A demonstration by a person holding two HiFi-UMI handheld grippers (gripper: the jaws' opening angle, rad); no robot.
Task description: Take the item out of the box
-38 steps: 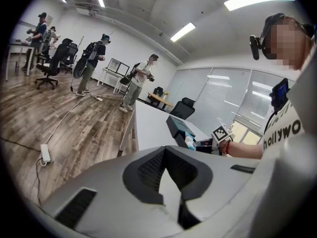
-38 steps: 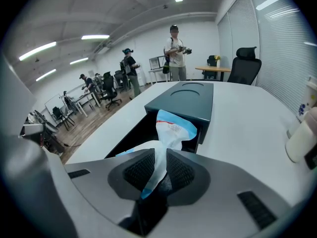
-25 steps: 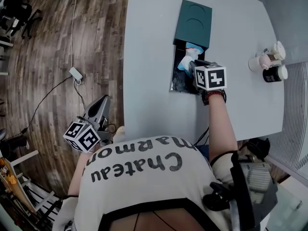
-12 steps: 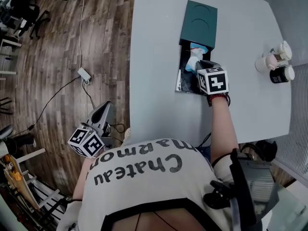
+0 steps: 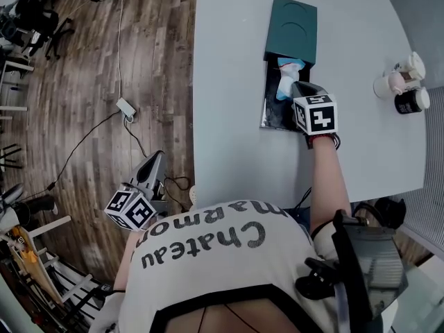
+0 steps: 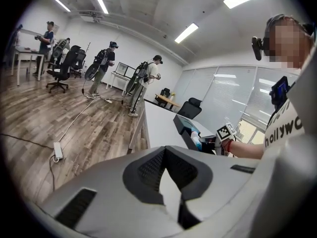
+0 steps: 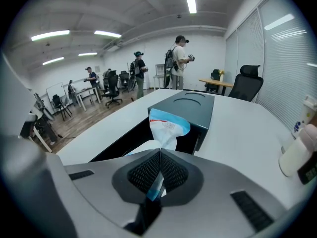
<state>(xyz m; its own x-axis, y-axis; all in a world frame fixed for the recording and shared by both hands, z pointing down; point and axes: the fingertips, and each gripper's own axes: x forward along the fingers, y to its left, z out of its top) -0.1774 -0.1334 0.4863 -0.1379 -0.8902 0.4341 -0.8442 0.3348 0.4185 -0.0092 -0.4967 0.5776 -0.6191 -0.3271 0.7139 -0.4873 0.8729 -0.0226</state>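
Observation:
A dark teal box lies on the white table, its black inner tray slid out toward me. A white pouch with blue edges rises from the tray. My right gripper is shut on the pouch; in the right gripper view the pouch stands up from between the closed jaws of that gripper, in front of the box. My left gripper hangs off the table's left side over the wood floor, shut with nothing in it.
Three small jars and bottles stand at the table's right edge. A power strip and cable lie on the wood floor at left. Several people and office chairs are far off in the room.
My right gripper has drawn back a little toward me with the pouch in it. The left gripper has barely shifted.

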